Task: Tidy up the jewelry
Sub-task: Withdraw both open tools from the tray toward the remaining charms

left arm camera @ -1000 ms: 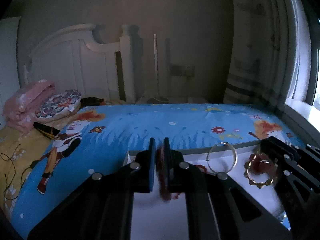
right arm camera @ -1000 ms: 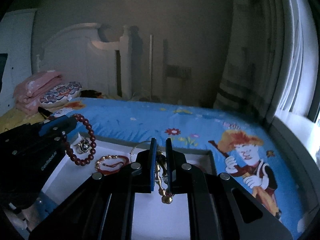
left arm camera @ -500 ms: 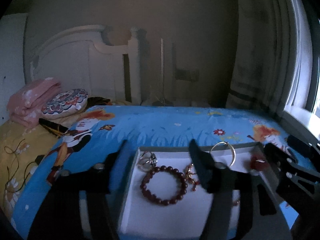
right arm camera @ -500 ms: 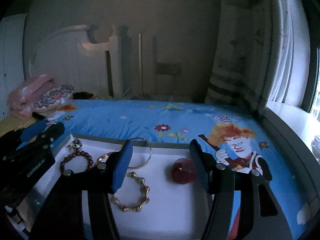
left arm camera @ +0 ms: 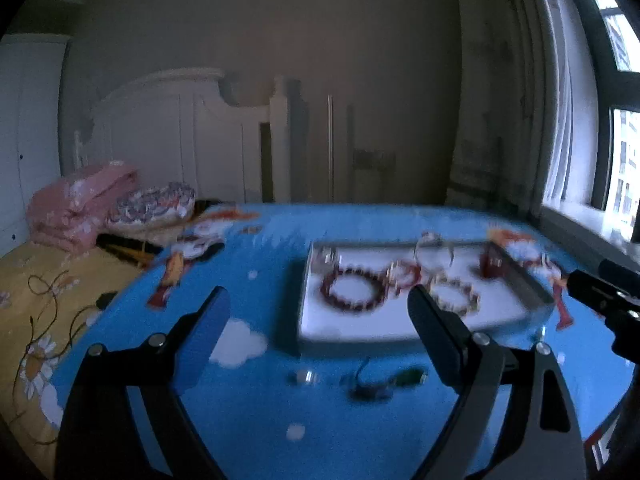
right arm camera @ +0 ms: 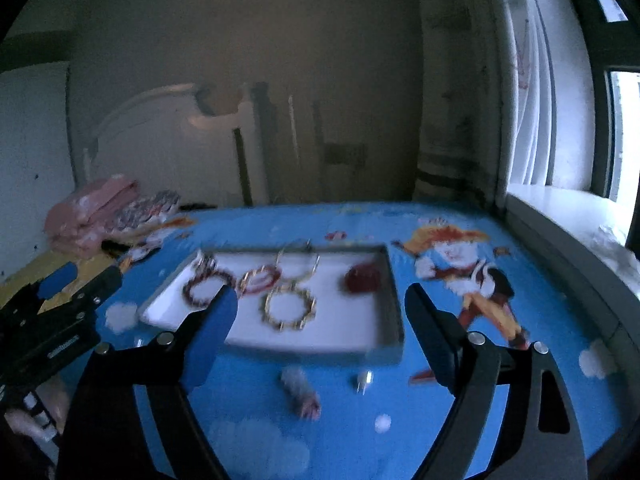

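Note:
A white tray (left arm camera: 384, 326) with a grey rim lies on the blue cartoon bedsheet. In it are a dark red bead bracelet (left arm camera: 352, 290), a gold chain bracelet (left arm camera: 456, 296), a thin bangle (left arm camera: 434, 248) and a small red piece (left arm camera: 494, 266). My left gripper (left arm camera: 320, 320) hangs in front of the tray, its jaws opening with nothing between them. My right gripper (right arm camera: 320, 320) is likewise back from the tray (right arm camera: 394, 300), jaws opening and empty. From there I see the gold chain bracelet (right arm camera: 288, 308) and the bead bracelet (right arm camera: 204, 286). All is blurred by motion.
Small loose pieces lie on the sheet before the tray: a silver bit (left arm camera: 306, 377), a dark tangle (left arm camera: 372, 388), a pinkish piece (right arm camera: 300, 392). Folded pink bedding (left arm camera: 80, 208) and a white headboard (left arm camera: 180, 128) stand at the far left. A curtain and window sill (right arm camera: 568, 216) run along the right.
Both grippers went from shut to wide open, leaving the bead bracelet and the gold chain bracelet in the tray, and both drew back from the tray toward the near side of the bed.

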`<state>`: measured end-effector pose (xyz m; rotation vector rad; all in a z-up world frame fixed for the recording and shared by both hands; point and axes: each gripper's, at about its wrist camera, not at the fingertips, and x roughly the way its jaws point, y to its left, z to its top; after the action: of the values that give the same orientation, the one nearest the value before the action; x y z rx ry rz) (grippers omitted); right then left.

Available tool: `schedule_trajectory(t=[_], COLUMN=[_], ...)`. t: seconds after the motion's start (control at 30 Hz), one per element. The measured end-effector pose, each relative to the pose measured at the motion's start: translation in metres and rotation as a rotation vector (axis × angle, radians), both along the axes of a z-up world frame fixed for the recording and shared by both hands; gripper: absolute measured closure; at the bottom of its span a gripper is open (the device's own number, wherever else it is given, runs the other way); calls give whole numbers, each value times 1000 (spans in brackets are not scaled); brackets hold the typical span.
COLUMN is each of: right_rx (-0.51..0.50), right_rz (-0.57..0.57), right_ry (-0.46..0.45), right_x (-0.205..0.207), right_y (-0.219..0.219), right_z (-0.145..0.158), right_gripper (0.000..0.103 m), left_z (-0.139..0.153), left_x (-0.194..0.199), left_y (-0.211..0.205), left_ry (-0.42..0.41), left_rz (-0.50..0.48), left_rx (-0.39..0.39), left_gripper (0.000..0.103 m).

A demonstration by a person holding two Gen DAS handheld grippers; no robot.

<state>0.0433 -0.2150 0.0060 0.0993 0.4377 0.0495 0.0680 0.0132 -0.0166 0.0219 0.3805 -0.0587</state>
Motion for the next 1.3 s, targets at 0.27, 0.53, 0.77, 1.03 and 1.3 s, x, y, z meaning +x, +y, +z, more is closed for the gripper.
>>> schedule_trajectory(t=[0.27,0.53,0.77,1.03,1.3], right_rx=[-31,-23,-1,10,-17], right_rz=[17,28,30,28,39], right_ry=[55,85,111,147,203], right_x=[-24,-25,-23,-17,1], right_y=[8,13,10,9,14], right_z=[-36,-54,-64,-78,-80], right_gripper=[22,22,21,21,21], left_z=[-26,-43,-50,-61,-66], left_x=[-11,-17,-15,-9,-8], left_y=[9,12,16,14,12], left_ry=[39,61,81,119,124], left_rz=[-3,-25,-21,-28,-39], left_rx=[33,40,9,16,24], left_gripper=[16,16,15,15,12])
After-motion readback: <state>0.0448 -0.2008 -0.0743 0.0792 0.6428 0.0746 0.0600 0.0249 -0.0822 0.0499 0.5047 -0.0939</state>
